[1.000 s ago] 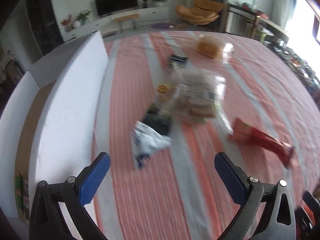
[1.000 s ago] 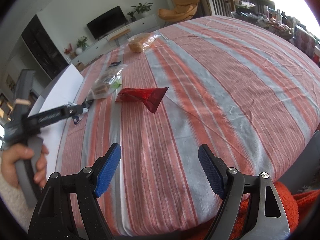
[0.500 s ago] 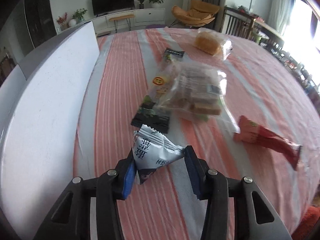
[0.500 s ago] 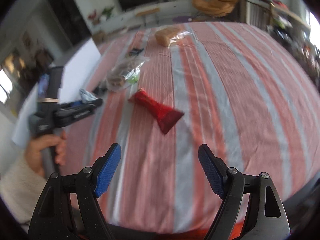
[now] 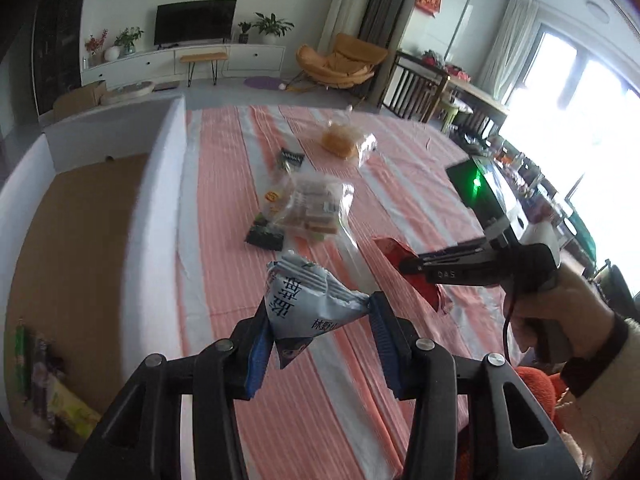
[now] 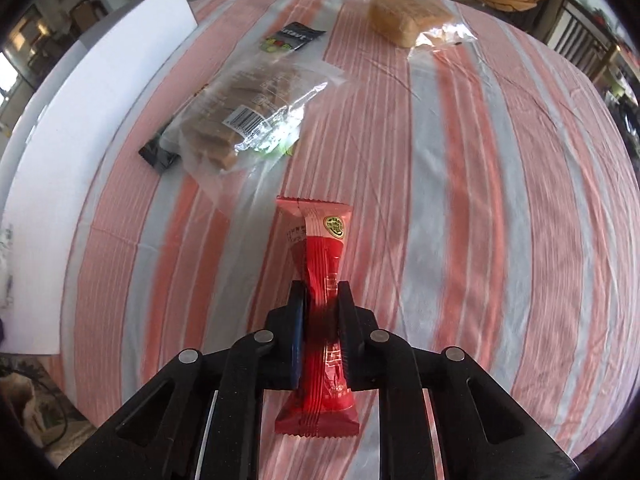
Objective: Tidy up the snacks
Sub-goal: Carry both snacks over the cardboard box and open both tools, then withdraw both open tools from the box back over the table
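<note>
Since 0.5 s ago: right gripper [image 6: 322,312] closed on red packet [image 6: 320,276], gold seal; left gripper [image 5: 316,326] still clamps white-blue packet [image 5: 308,304], blue Chinese print.

Bright daylight floods in from the windows [image 5: 580,92], blown out white there. Fisheye bending and dark corners frame both views; edges blur slightly.

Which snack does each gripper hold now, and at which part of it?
The left gripper pinches the pale blue packet across its lower half. The right gripper pinches the red packet at its middle.
</note>
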Tool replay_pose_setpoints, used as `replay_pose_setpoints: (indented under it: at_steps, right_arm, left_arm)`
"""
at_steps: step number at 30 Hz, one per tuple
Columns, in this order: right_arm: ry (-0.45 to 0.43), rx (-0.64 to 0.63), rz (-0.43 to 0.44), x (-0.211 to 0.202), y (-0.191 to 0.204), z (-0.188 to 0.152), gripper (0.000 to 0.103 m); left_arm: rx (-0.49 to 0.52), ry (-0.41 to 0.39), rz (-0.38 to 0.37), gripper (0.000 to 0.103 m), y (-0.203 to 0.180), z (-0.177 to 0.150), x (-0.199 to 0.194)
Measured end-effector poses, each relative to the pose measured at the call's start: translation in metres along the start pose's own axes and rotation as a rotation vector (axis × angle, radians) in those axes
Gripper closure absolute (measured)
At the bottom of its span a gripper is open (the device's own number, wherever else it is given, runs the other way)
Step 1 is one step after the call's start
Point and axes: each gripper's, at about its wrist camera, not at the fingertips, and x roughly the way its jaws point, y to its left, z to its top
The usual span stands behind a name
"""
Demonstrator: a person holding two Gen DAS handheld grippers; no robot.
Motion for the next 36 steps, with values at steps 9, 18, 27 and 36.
replay_pose_setpoints:
  at_steps: [9,18,27,36]
  right_arm:
    - [-0.161,0.288,0.373,-0.058,-0.012,-0.025,0.088]
    - [-0.208,0.185,0.706,-0.094,0.136,0.013,0.088]
    - [-0.163,-0.007,0.668,-0.052,0.266,0.021,0.082]
    - [-0.27,-0.071,0.539,-0.045,0.247,-0.012,0.035]
  left_arm:
    - [-0.077,-0.102,0.099,0.057,0.057,0.005,-0.067]
    - [-0.192,-0.138,0.239,0.057,0.13,-0.008,-0.091]
    - [-0.282,-0.138,0.386,0.056,0.187,-0.03,-0.107]
    - [-0.295,-0.098,0.453,0.011,0.195,-0.044,-0.088]
